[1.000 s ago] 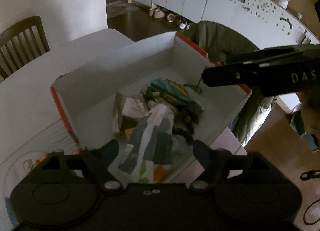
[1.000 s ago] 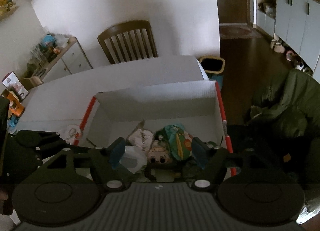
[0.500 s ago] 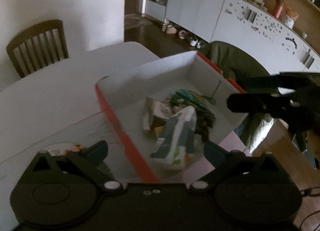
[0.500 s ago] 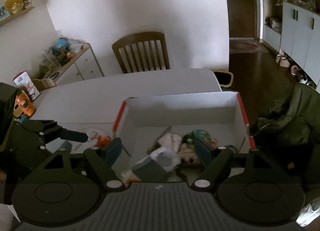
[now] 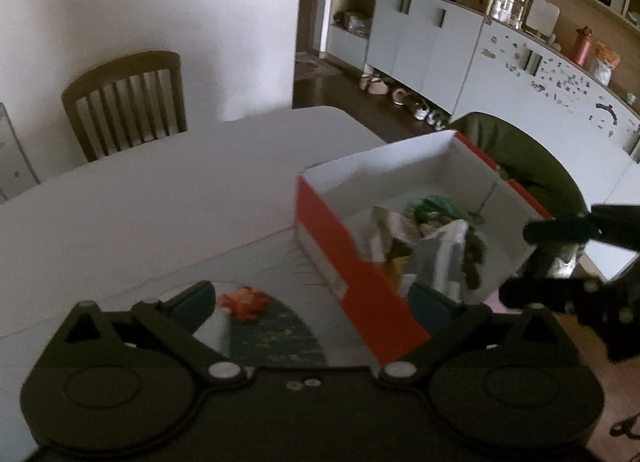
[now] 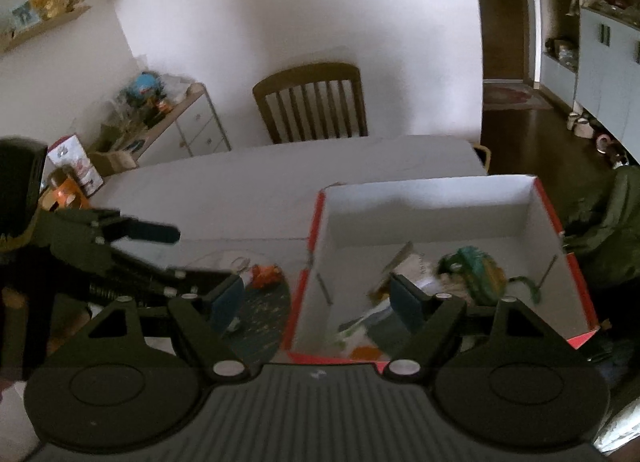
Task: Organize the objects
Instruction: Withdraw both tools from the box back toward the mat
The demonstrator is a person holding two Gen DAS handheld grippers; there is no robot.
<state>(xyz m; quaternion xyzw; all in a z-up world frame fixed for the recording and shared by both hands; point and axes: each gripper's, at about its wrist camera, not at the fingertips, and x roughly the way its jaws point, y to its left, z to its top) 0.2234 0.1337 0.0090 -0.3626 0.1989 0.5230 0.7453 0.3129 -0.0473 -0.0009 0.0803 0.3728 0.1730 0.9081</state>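
Note:
A red-and-white cardboard box [image 5: 340, 246] [image 6: 440, 197] sits on the white table and holds several snack packets and toys [image 5: 432, 238] [image 6: 472, 266]. A small orange toy [image 5: 244, 300] [image 6: 265, 273] lies on a round dark mat [image 5: 276, 332] [image 6: 260, 318] left of the box. My left gripper [image 5: 312, 302] is open and empty above the mat and the box's near corner. My right gripper [image 6: 316, 298] is open and empty over the box's left wall. Each gripper shows in the other's view [image 5: 560, 258] [image 6: 136, 246].
A wooden chair [image 5: 128, 101] [image 6: 312, 101] stands at the table's far side. A green coat on a seat [image 5: 520, 149] [image 6: 608, 221] is right of the box. A low drawer unit with toys [image 6: 160, 121] stands at the left wall. Cabinets [image 5: 440, 45] line the right.
Both grippers have pulled back and shifted left, away from the box's inside. The mat and orange toy have come into view. A grey-white packet now lies in the box.

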